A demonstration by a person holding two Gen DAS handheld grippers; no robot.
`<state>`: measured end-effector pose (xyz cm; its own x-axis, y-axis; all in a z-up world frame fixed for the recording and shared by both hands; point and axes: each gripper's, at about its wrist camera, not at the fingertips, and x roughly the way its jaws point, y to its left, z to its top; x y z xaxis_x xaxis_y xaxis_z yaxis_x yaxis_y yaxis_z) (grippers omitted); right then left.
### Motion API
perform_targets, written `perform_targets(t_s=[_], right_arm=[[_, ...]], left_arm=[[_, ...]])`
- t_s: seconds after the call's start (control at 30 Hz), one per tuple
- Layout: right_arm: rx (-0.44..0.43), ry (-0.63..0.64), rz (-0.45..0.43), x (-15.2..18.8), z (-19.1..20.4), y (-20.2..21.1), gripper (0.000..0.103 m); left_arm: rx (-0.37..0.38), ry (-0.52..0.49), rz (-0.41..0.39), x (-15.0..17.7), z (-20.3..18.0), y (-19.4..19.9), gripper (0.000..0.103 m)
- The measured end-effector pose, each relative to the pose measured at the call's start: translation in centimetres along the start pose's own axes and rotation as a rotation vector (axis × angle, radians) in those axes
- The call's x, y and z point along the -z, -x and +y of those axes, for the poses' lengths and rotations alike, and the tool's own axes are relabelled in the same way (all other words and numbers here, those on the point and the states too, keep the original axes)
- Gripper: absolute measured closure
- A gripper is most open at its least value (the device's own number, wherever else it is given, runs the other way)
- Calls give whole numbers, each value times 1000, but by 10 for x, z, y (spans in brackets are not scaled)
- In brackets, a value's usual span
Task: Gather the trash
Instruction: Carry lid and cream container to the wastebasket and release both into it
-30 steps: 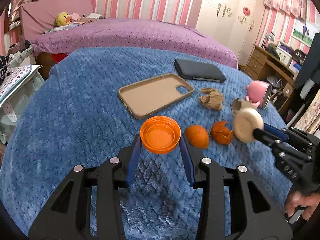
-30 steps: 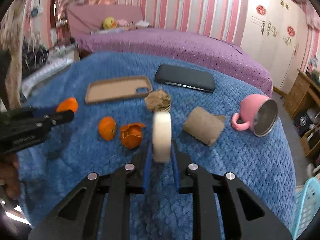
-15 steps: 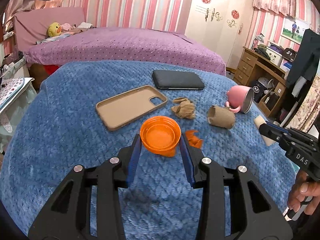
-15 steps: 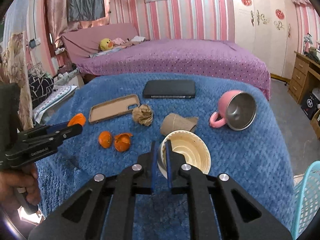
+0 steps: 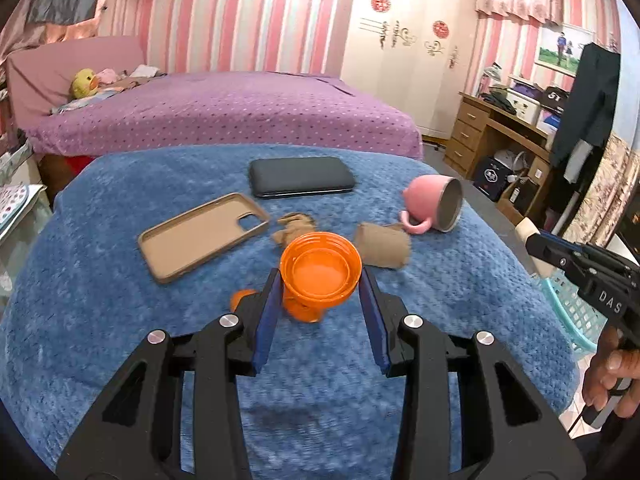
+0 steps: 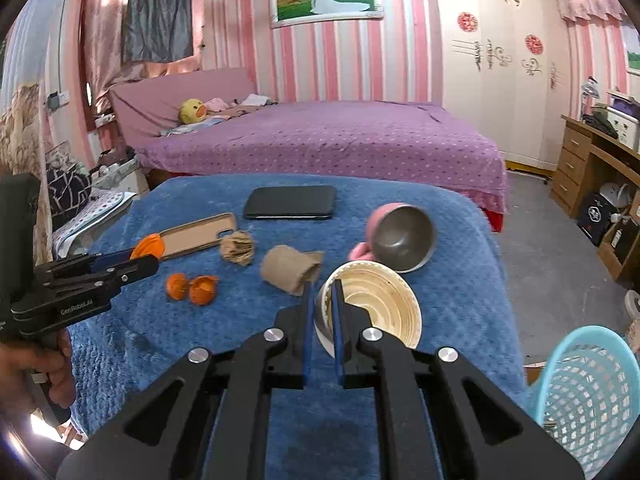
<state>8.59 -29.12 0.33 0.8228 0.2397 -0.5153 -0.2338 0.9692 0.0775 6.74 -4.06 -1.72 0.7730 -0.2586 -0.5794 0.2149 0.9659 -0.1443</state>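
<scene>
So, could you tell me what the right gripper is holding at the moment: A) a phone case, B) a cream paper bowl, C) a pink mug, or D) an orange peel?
B: the right gripper is pinched on the rim of the cream paper bowl, lifted above the blue blanket.

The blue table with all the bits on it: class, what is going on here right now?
A person is clearing trash with a gripper in each hand. The left gripper holds an orange lid; the right gripper pinches the rim of a paper bowl, with a blue basket close on its right. Two orange peels, a paper ball and a cardboard tube still lie on the table.
</scene>
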Motion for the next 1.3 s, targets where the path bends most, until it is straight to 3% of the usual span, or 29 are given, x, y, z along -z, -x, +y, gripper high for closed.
perform_targets(t_s=[0.23, 0.73, 1.07, 1.3], right_arm=[[72, -20, -20, 2, -37, 18, 94], [270, -196, -63, 28, -159, 76, 94], [296, -247, -70, 39, -192, 88, 94], [283, -262, -78, 42, -199, 94, 94]], left_arm=[[34, -26, -18, -3, -28, 0, 65], [108, -75, -33, -6, -80, -5, 65], [194, -117, -27, 1, -133, -8, 65], [245, -203, -28, -3, -191, -12, 65]])
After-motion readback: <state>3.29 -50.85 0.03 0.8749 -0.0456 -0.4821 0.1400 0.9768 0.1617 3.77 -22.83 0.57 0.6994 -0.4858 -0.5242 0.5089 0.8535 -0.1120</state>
